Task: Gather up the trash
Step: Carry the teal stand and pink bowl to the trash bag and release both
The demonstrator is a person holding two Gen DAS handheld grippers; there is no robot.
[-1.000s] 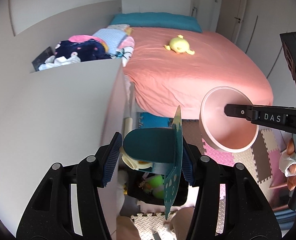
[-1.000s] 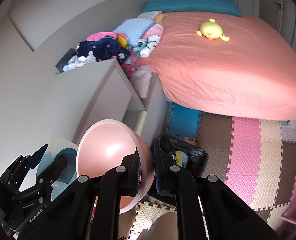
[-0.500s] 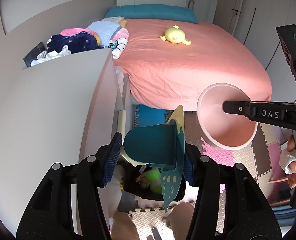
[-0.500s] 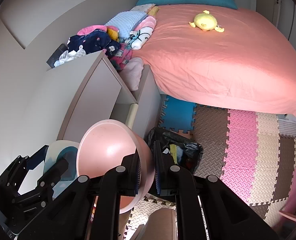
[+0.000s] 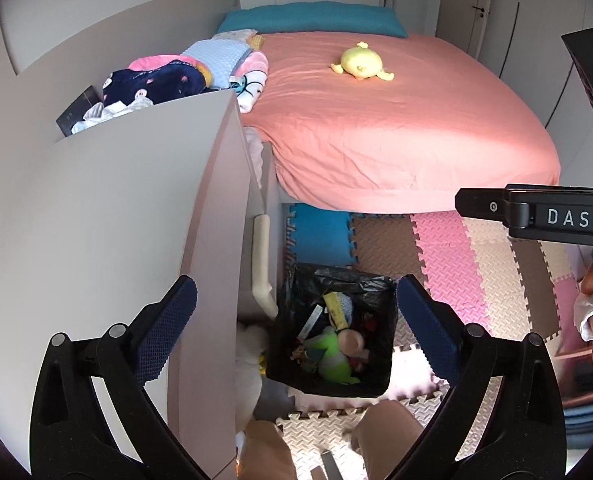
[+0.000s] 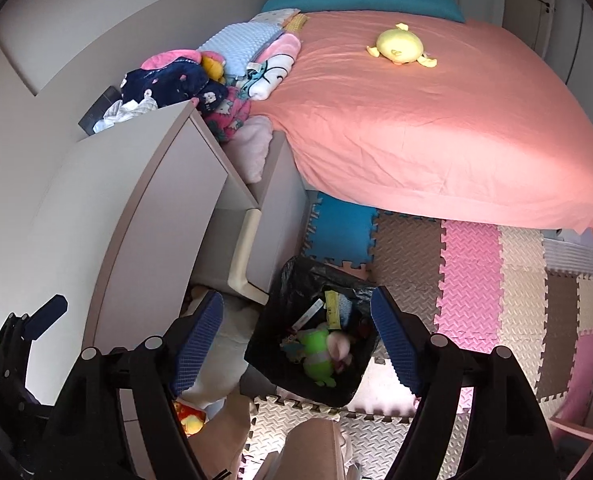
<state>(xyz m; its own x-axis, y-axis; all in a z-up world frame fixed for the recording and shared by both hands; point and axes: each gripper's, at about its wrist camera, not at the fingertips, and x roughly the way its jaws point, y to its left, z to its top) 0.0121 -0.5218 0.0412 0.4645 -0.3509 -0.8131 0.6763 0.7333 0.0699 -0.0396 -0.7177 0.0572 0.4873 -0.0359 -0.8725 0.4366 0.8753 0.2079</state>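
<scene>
A bin lined with a black bag (image 5: 336, 276) (image 6: 296, 280) stands on the foam mat below both grippers. Inside lie a green soft toy (image 5: 332, 356) (image 6: 316, 344), a yellow strip and other small bits. My left gripper (image 5: 296, 328) hangs right above the bin, its jaws opening wide with nothing between them. My right gripper (image 6: 296, 340) is also over the bin, jaws opening and empty. Its black body marked DAS (image 5: 568, 218) shows at the right of the left wrist view. Neither the teal dish nor the pink bowl can be seen.
A white cabinet (image 5: 116, 220) rises at the left, close to the bin. Beyond lies a bed with a pink sheet (image 5: 396, 120), a yellow plush (image 5: 360, 62) and piled clothes (image 5: 156, 80). A white plush (image 6: 216, 360) sits beside the bin. A person's knees (image 5: 388, 428) are at the bottom.
Both grippers have opened. The teal dish has left the left jaws and the pink bowl has left the right jaws; neither is in view now. The bin's inside now shows.
</scene>
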